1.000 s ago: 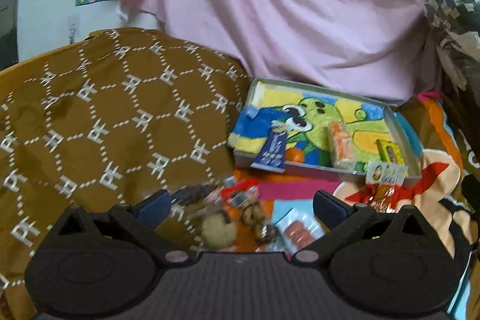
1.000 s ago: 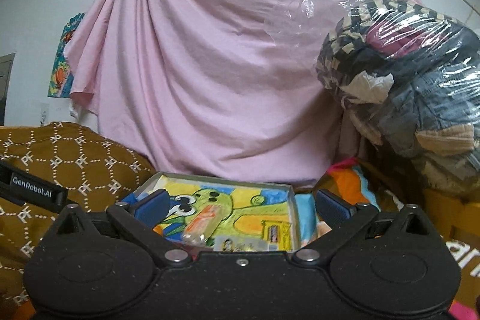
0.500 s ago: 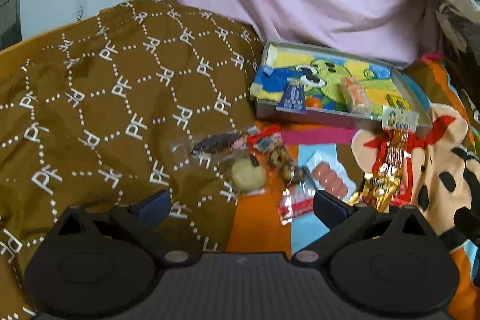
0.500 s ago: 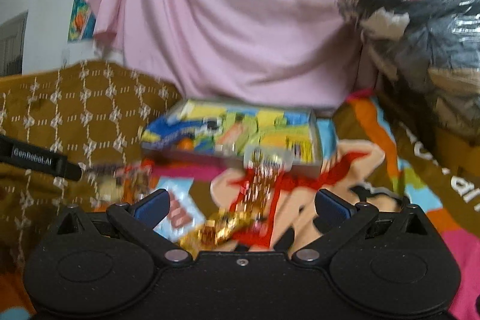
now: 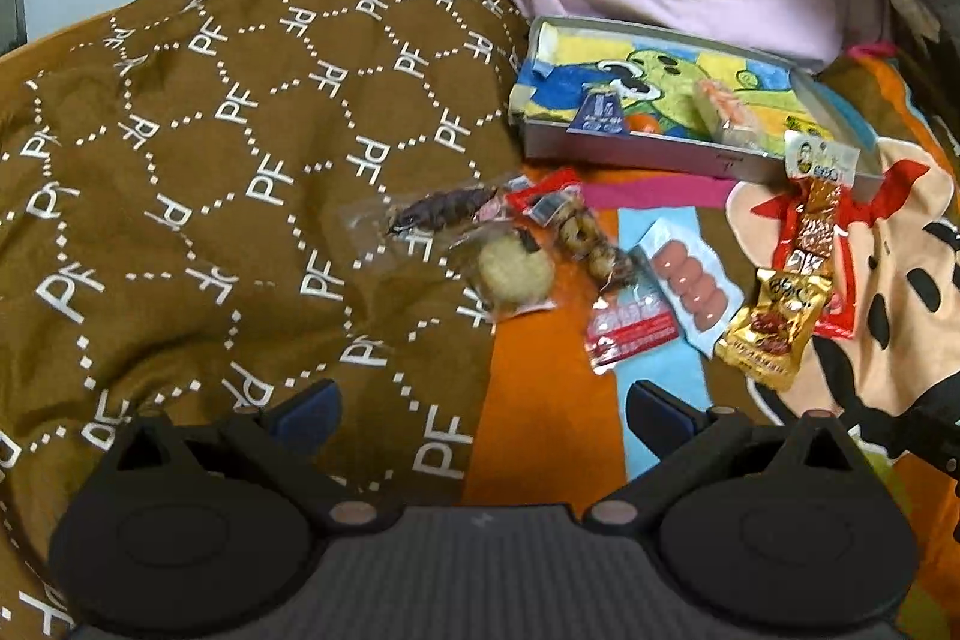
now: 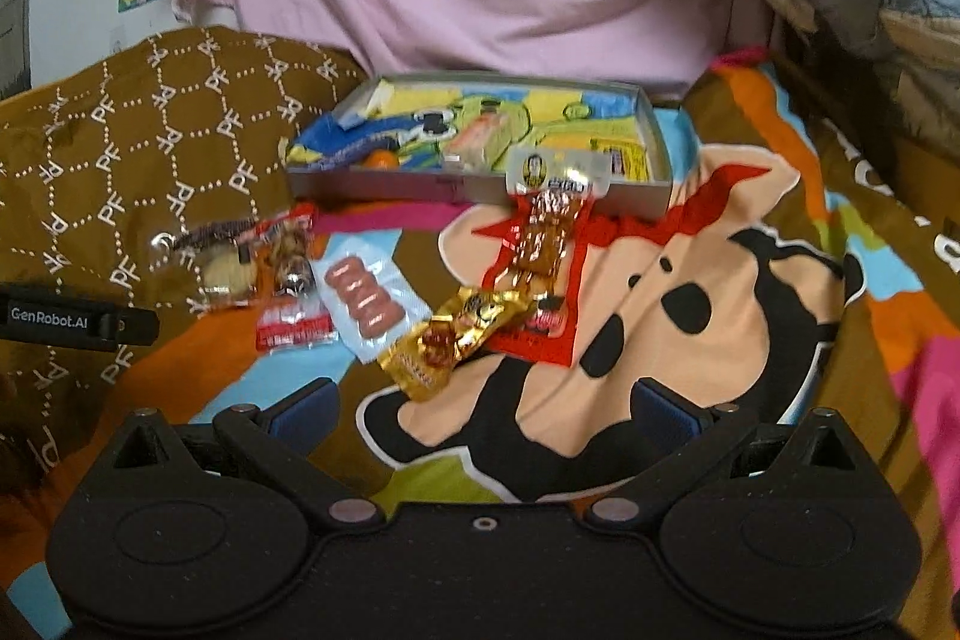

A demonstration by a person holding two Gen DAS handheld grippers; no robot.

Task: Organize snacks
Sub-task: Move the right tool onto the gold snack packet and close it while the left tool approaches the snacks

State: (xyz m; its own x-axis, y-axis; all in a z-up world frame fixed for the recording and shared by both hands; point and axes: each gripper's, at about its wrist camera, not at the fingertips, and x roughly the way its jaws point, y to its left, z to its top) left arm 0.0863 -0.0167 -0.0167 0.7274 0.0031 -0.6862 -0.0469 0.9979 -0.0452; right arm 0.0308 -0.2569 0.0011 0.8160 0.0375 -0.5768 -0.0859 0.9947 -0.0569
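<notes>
Both tongs hung released: right gripper (image 6: 483, 403) sat nearest the gold packet (image 6: 456, 343), just beyond its tips, long axis slanting far-right toward the tray (image 6: 480, 190); left gripper (image 5: 480, 409) faced the cookie pack (image 5: 516, 271).

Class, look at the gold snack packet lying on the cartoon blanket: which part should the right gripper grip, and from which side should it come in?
Judging by its pose, grip the near crimped end of the gold snack packet from above. It lies flat on the cartoon blanket; its far end overlaps the red packet, while the near end lies free toward the open right gripper.
</notes>
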